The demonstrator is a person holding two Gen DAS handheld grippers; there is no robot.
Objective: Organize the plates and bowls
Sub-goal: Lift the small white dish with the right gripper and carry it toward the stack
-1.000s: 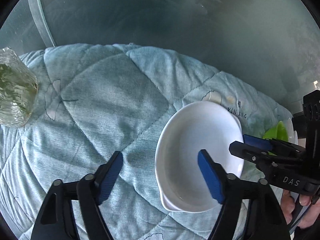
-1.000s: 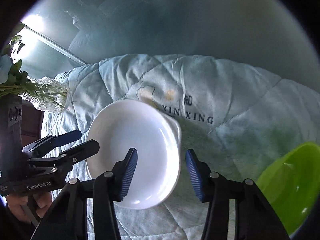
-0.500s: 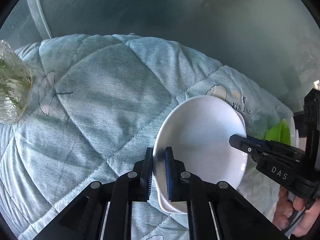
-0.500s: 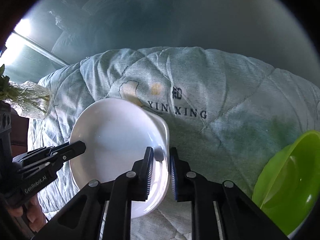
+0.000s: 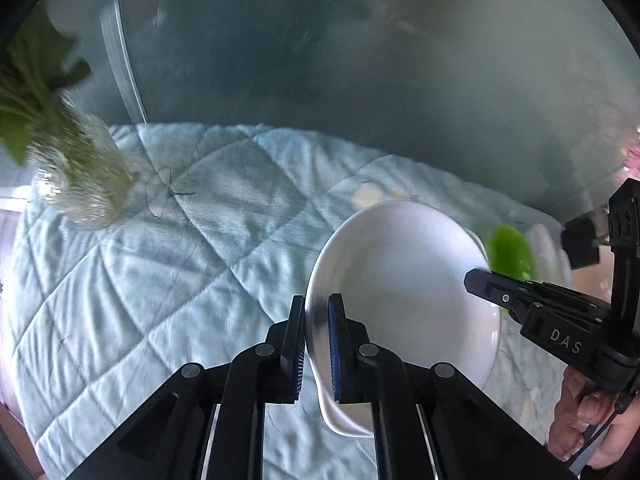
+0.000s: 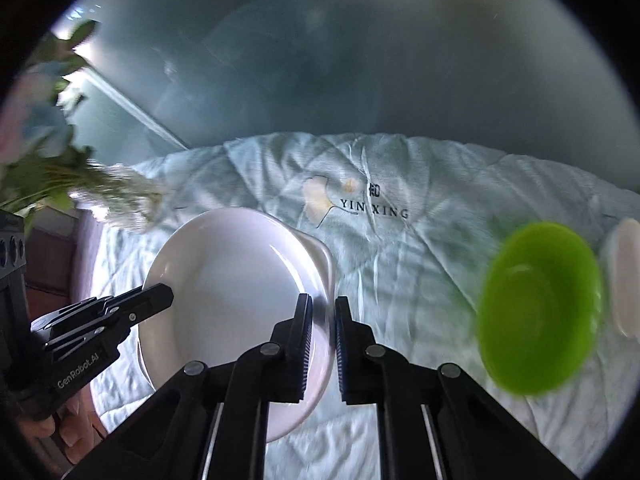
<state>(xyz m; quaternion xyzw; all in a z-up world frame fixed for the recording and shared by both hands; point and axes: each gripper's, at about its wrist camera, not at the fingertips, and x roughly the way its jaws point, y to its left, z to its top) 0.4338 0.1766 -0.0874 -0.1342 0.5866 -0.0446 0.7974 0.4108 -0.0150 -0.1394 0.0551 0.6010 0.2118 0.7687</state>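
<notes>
1. The dish [image 5: 404, 280] is white, glossy and shallow, roundish with a small lip tab at each end.
2. The left gripper [image 5: 317, 344] has its jaws narrowed onto the dish's left rim; the right gripper [image 6: 322, 344] pinches the opposite rim the same way.
3. Under the dish lies a pale blue quilt [image 5: 160, 264], soft, diamond-stitched, wrinkled, covering the desk.
4. A smooth green bowl [image 6: 540, 312] sits right of the dish, well apart, beside a blurred white dish [image 6: 624, 276].
5. A clear vase [image 5: 84, 176] with green stems stands at the quilt's far left corner; the quilt between is bare.
</notes>
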